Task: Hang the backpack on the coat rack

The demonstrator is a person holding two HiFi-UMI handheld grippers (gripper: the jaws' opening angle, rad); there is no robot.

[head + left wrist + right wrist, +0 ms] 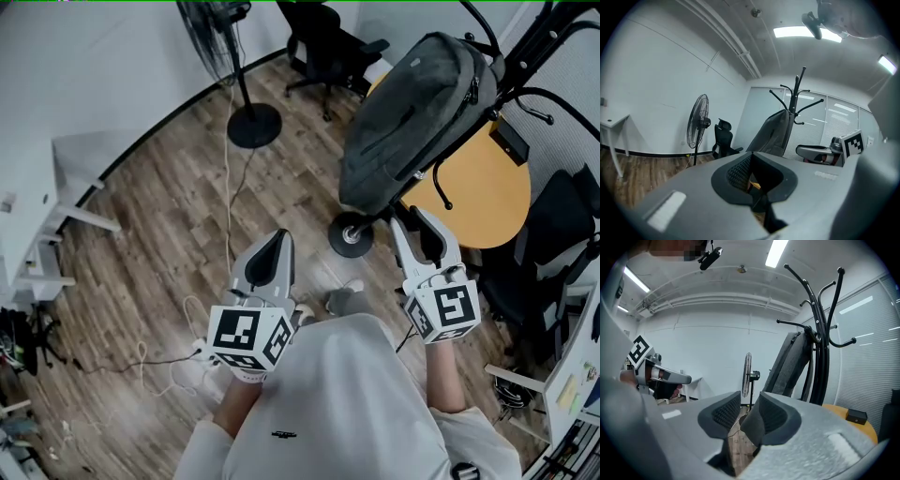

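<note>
Upper right on the coat rack [351, 234], the soft, likely hefty backpack [412, 122] wants a top-strap grip; left hand-held gripper [269, 258] closed, right hand-held gripper [427, 234] narrowly apart, both empty

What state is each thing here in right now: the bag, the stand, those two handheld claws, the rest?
Rack: upright.
Backpack: hanging on the rack, clear of the floor.
Left gripper: jaws together, empty.
Right gripper: jaws apart, nothing between them.
Fan: standing upright; running or not, cannot tell.
Chair: empty.
</note>
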